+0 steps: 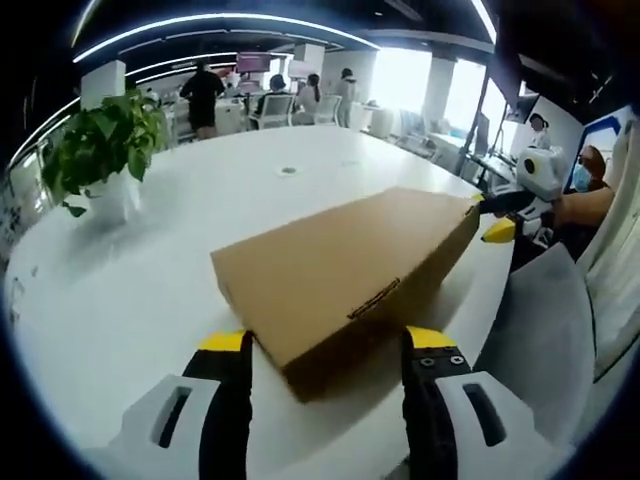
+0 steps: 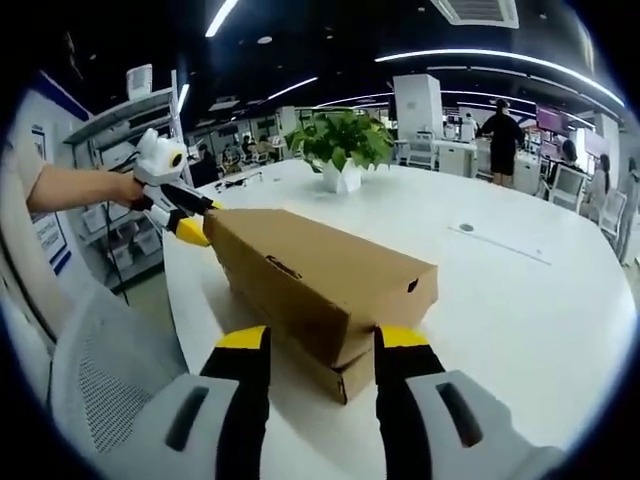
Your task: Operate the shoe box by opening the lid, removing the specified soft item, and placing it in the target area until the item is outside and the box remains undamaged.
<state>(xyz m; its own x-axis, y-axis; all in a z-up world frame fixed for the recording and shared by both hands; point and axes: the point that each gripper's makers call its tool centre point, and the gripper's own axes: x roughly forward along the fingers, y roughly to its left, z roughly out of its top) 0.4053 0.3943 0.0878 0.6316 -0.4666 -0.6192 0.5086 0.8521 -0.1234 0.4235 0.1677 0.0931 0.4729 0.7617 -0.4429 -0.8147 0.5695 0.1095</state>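
Yellow-tipped, the left gripper [image 1: 325,345] and right gripper [image 2: 320,345] are standing spread, flanking opposite ends of the closed cardboard shoe box [image 1: 345,265] lying on the white table [image 1: 150,280]; lid-opening is starting, needing a gentle, even lift.

I read both views as brightly and evenly lit — long ceiling light strips [image 1: 215,20] supply most of it, and windows [image 1: 425,80] at the far side of the left gripper view are blown out to white. The white table [image 2: 520,300] shows a broad soft sheen but no hard glare. The cardboard box [image 2: 320,285] casts only a faint, diffuse shadow at its base. Fisheye distortion bends the strips and the table edge into curves. Centre detail is fairly sharp — I see softness toward the edges and on the distant people [image 1: 203,95].
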